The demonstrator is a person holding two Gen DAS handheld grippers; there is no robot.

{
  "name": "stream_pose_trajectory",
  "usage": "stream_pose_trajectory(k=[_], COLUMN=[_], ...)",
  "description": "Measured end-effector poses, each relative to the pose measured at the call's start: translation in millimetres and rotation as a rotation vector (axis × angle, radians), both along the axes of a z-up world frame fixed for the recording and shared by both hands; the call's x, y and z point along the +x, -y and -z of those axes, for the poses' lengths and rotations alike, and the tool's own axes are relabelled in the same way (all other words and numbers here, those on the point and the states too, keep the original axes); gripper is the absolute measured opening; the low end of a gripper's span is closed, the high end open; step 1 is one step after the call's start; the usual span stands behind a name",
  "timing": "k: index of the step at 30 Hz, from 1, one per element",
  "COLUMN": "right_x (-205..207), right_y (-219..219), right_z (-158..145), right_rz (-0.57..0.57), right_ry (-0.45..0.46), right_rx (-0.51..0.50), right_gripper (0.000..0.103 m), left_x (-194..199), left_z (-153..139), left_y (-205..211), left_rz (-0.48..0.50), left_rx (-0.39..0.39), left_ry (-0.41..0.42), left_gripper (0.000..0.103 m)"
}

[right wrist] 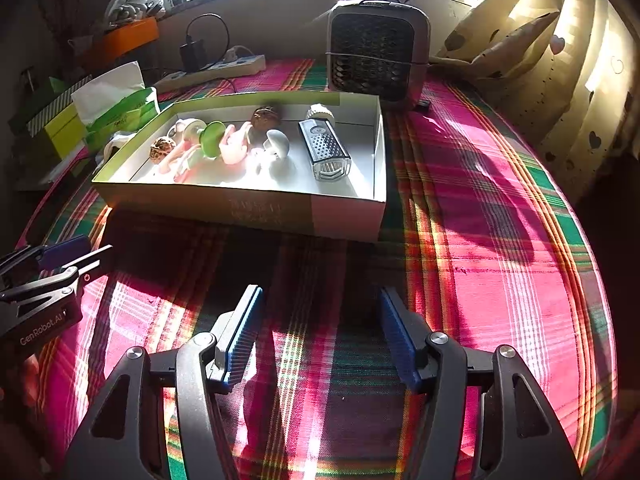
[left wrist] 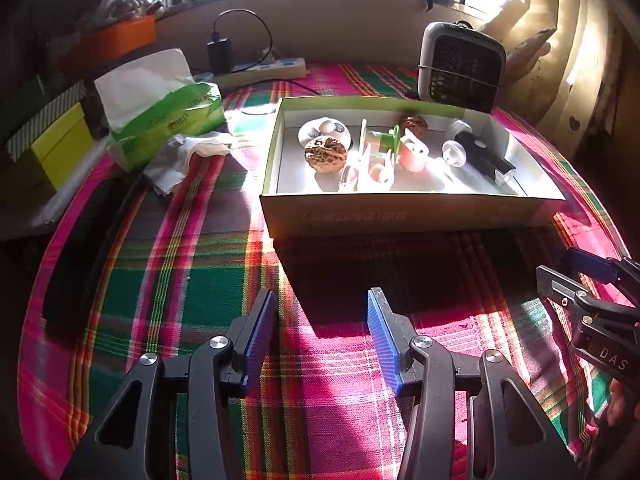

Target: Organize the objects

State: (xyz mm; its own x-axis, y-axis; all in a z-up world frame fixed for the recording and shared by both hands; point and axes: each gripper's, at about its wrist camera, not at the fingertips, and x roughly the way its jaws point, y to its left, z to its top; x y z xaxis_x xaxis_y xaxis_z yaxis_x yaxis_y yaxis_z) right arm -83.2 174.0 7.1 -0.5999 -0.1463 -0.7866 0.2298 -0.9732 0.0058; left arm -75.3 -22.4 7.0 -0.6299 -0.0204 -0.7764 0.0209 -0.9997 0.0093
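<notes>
Both grippers, left [left wrist: 322, 332] and right [right wrist: 320, 328], hover with jaws spread and empty above the plaid cloth [right wrist: 480, 208], side by side in front of the box [right wrist: 240, 208]. Inside the box lie a grater [right wrist: 326, 150], walnuts [left wrist: 325, 155] and small toys [right wrist: 224, 144].

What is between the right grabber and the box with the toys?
Only bare plaid tablecloth, partly in shadow, lies between the right gripper and the box. The right wrist view shows it best.
</notes>
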Motion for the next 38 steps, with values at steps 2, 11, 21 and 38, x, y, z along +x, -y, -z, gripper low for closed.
stream_pose_trajectory(k=[2,11,21,38], right_x=[-0.3,0.0,-1.2,-1.5], right_y=[0.6,0.5,-1.1,-1.2], right_z=[0.1,0.1,0.8,1.1], right_rz=[0.002,0.01,0.028,0.029], right_ry=[0.0,0.002,0.009,0.009], right_rx=[0.006,0.011,0.014,0.014], right_gripper=[0.06,0.064,0.073,0.074], left_x=[0.2,0.4,0.2,0.4], left_z=[0.1,0.4,0.8,1.0], left_y=[-0.4,-0.9,-1.4,-1.4], left_rz=[-0.002,0.0,-0.001,-0.001], left_rx=[-0.002,0.004,0.004,0.005], left_ry=[-0.003,-0.003,-0.003,-0.003], left_gripper=[0.046,0.048,0.048,0.048])
